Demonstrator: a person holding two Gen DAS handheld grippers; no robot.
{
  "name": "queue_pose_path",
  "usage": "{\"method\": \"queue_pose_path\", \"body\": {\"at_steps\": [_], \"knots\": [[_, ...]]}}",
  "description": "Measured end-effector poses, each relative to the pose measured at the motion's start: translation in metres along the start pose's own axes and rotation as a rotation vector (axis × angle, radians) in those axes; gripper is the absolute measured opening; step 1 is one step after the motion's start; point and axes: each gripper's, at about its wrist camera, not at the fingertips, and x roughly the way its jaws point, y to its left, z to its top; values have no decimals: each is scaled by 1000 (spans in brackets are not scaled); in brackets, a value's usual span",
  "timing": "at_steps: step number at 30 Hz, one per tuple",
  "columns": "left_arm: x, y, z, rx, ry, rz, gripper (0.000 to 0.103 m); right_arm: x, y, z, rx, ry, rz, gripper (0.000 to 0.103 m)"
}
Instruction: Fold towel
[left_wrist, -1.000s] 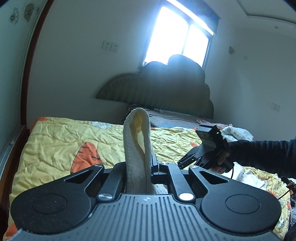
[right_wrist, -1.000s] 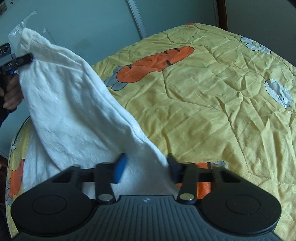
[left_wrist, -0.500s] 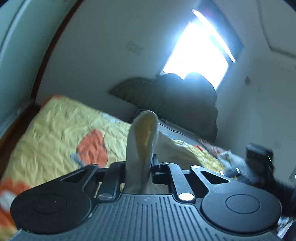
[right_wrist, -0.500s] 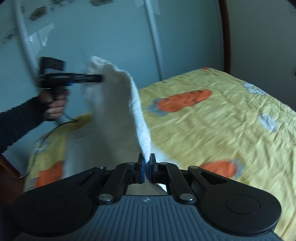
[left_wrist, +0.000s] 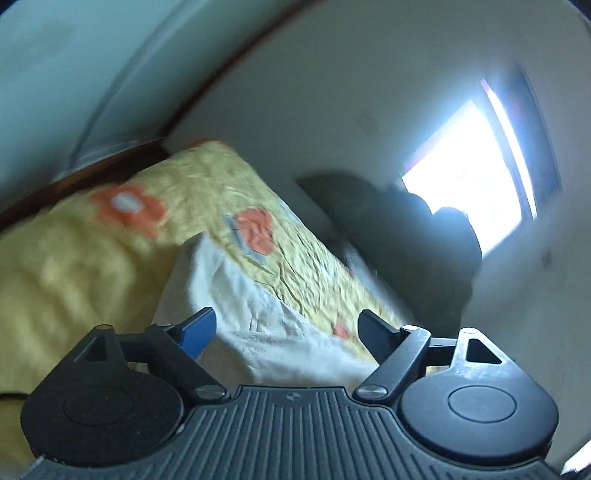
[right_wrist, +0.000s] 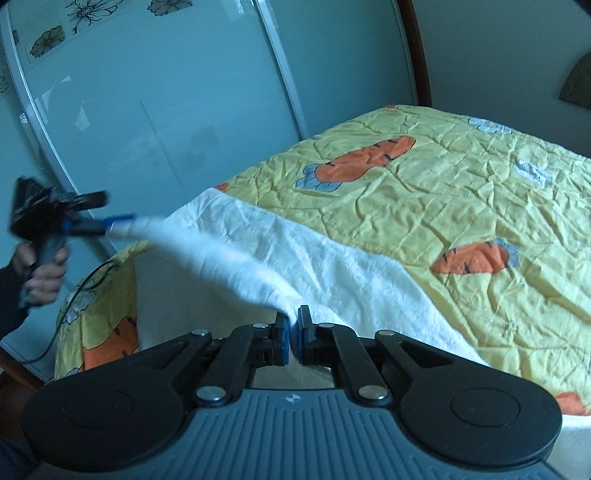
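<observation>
Closest to me, my right gripper (right_wrist: 293, 334) has its fingers pressed together on a corner of the white towel (right_wrist: 332, 266). From that pinch the towel runs away to the left as a raised, blurred edge, and the rest of it lies spread over the near edge of the bed (right_wrist: 461, 192). My left gripper (left_wrist: 286, 328) shows its fingers wide apart in its own view, with the towel lying loose between and just beyond them, not pinched. In the right view the same gripper sits at the far left, held in a hand (right_wrist: 44, 273) with a dark sleeve; a strip of towel reaches up to its tip there, but the blur keeps me from telling whether they touch.

The bed carries a wrinkled yellow quilt (right_wrist: 424, 206) printed with orange carrots. A thin black cable (right_wrist: 66, 317) hangs down past the bed's near corner.

Beyond the bed stands a pale green sliding wardrobe door (right_wrist: 166, 110) with flower stickers near its top. In the left view, tilted and blurred, I see a dark headboard (left_wrist: 413, 243) against a pale wall, and a bright window (left_wrist: 472, 188) above it.
</observation>
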Motion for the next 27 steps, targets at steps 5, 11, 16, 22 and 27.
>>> {"method": "queue_pose_path", "body": {"at_steps": [5, 11, 16, 22, 27], "knots": [[-10, 8, -49, -347, -55, -27, 86, -2, 4, 1, 4, -8, -20, 4], [-2, 3, -68, -467, -97, 19, 86, -9, 13, 2, -12, 2, -31, 4], [23, 0, -50, -448, -74, 156, 85, -16, 18, 1, -10, -19, -36, 4], [45, -11, -31, -297, -57, 285, 12, -21, 28, 0, -55, -17, -64, 4], [47, -34, -14, -138, -62, 283, 12, -29, 62, -4, -215, -20, -180, 5]]}}
